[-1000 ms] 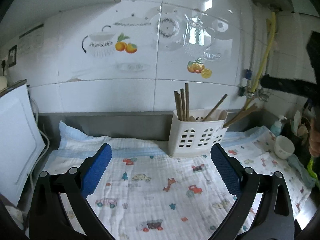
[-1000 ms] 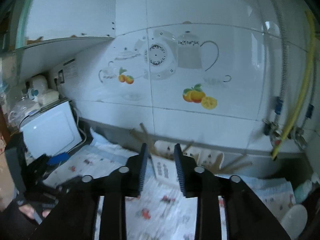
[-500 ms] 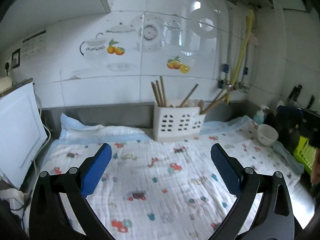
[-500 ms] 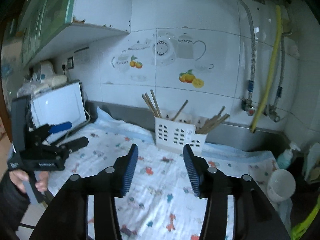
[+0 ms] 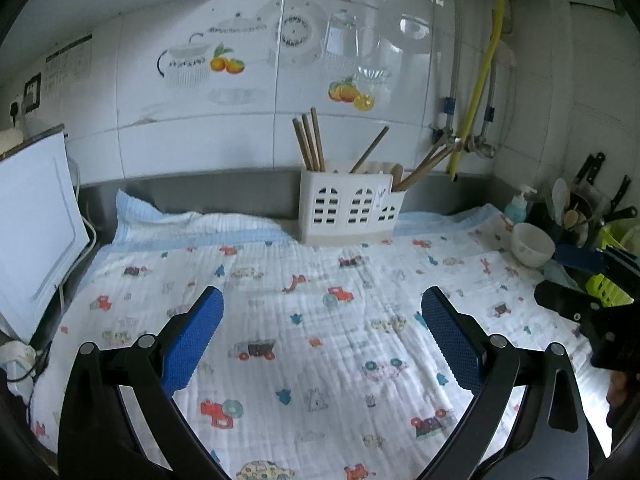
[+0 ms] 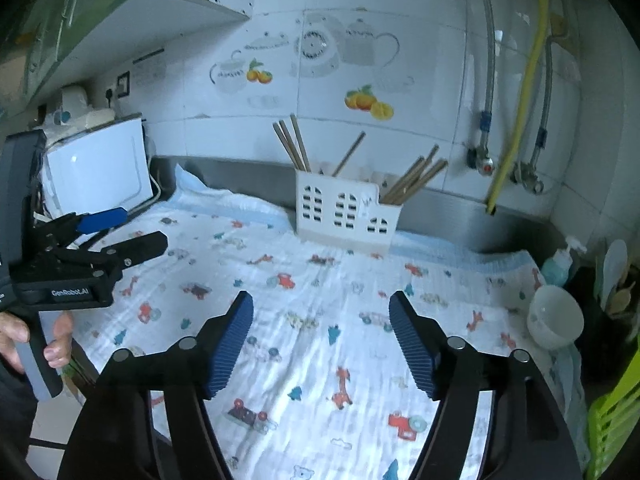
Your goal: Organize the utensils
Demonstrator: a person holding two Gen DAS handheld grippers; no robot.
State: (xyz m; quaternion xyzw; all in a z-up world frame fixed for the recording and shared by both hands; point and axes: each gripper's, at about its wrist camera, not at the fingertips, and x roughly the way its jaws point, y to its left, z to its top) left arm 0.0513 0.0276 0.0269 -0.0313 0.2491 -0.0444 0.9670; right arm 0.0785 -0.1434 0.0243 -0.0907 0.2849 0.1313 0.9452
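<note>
A white utensil holder (image 5: 347, 207) with arched cut-outs stands upright at the back of the counter by the tiled wall, also in the right wrist view (image 6: 345, 212). Wooden chopsticks (image 5: 309, 144) stand in its left part and more (image 6: 412, 180) lean out on the right. My left gripper (image 5: 322, 336) is open and empty, low over the printed cloth (image 5: 320, 320). My right gripper (image 6: 322, 342) is open and empty over the cloth (image 6: 320, 300), well short of the holder. Each gripper shows in the other's view: the right one (image 5: 580, 276), the left one (image 6: 108, 236).
A white bowl (image 6: 554, 316) sits on the cloth at the right, also in the left wrist view (image 5: 532, 245). A soap bottle (image 6: 558, 266), a dark rack with spoons (image 5: 572, 212) and a green basket (image 6: 612, 412) stand at the right. A white appliance (image 6: 96, 172) stands at the left.
Both grippers have pulled back from the holder and sit lower over the cloth. The right gripper's jaws have opened from nearly shut to wide. The left stays open.
</note>
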